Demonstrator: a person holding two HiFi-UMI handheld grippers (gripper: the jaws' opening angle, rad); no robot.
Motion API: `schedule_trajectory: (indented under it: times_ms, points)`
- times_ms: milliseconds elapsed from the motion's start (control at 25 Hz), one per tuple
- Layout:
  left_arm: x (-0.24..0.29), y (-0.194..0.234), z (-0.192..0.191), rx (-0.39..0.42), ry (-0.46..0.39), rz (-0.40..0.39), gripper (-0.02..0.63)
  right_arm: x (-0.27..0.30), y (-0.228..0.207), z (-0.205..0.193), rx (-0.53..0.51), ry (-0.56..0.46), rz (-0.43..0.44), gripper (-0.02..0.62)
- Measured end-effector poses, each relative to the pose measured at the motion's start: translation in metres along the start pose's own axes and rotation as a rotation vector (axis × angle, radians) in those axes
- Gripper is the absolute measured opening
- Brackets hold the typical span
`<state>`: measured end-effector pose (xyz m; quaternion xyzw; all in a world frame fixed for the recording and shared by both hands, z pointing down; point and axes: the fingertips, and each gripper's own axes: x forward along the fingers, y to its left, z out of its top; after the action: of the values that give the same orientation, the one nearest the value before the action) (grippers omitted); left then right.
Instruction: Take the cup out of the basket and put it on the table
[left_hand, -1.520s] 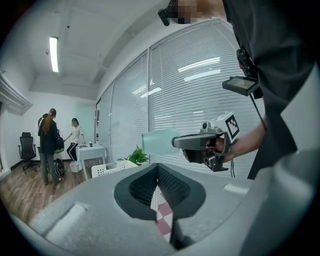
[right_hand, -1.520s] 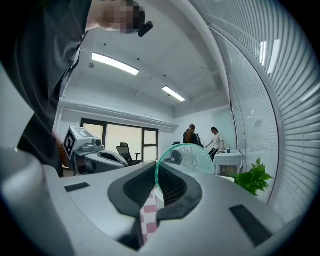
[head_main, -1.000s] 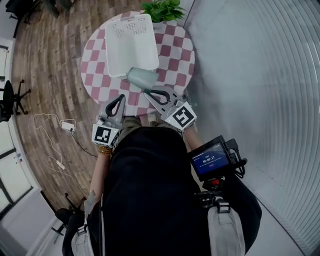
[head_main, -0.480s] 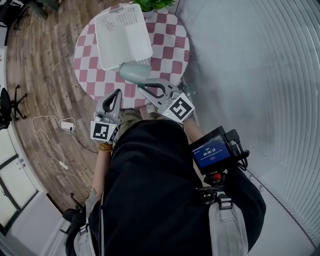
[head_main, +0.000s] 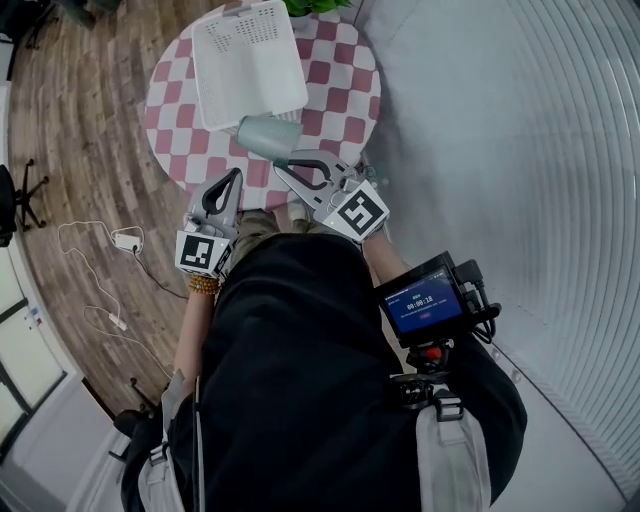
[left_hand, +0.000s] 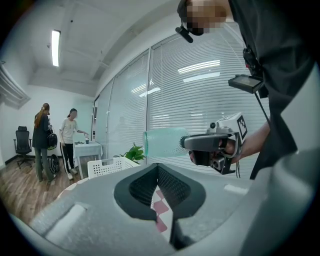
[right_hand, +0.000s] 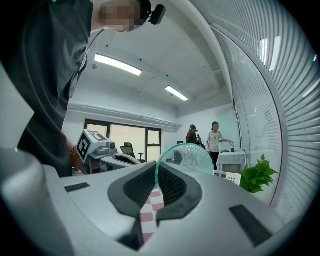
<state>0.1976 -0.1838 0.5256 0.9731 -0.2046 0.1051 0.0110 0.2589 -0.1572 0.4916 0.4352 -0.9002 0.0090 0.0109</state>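
Pale green plastic, the cup (head_main: 266, 137) hangs on its side in the air, out of the basket (head_main: 248, 62) and clear of the checked table (head_main: 345, 100). Seen from the head view, it sits at the basket's 6 o'clock corner, over the near half of the table. The right tongs (head_main: 282, 165) are clenched on its rim, one pad inside the mouth and one outside. The cup's base points away toward 10 o'clock. The left tongs (head_main: 235, 178) are at 8 o'clock of the cup, by the table's near edge, with their jaws pressed together and nothing between them. The white basket stands on the table's far half at 12 o'clock, with a potted plant (head_main: 318, 6) beyond it.
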Motion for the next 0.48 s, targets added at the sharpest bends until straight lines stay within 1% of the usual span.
schedule_trajectory:
  times_ms: [240,480]
  points:
    - [0.0011,0.0024,0.0009,-0.013,-0.005,0.015,0.003,0.0033,0.0027,0.0028,-0.007,-0.009,0.014,0.02]
    - [-0.0012,0.0038,-0.0006,-0.011,-0.014,-0.002,0.005,0.0062,0.0045,0.0052,-0.014,-0.001,0.006,0.02]
